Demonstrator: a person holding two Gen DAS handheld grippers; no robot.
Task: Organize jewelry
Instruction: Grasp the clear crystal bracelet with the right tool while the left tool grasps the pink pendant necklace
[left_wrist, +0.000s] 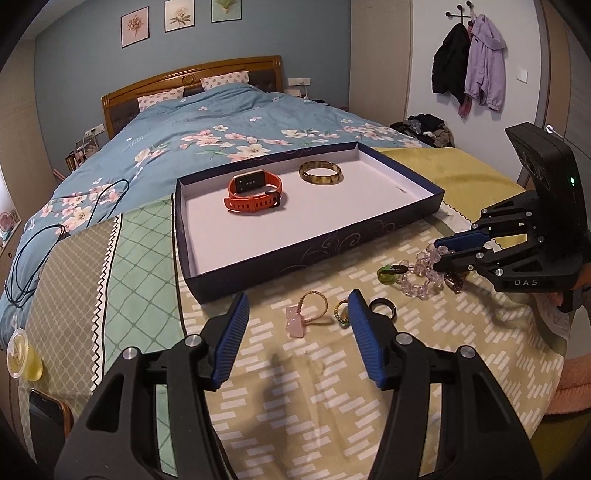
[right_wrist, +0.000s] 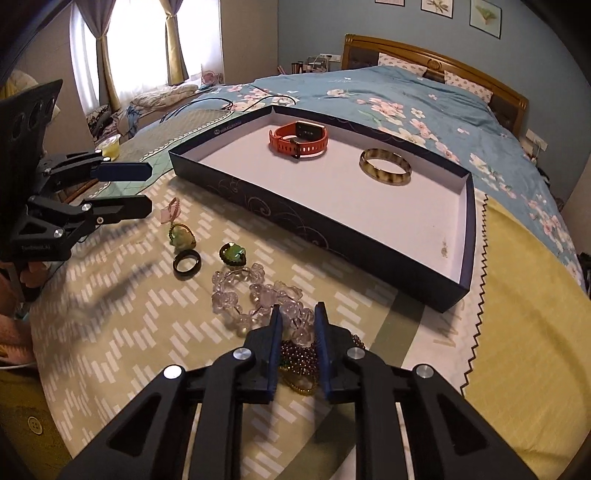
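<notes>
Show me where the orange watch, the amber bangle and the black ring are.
orange watch (left_wrist: 248, 183): left wrist view, on its dark screen.
amber bangle (right_wrist: 385, 178): right wrist view, on its near rim.
black ring (right_wrist: 187, 268): right wrist view, on its near band.

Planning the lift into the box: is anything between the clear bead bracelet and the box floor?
Only the box's near wall. The right tool straddles the clear bead bracelet; the orange watch and bangle lie farther back.

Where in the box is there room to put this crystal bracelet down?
The box floor is bare along the near wall and right corner, in front of the orange watch and amber bangle. The far side is crowded.
</notes>
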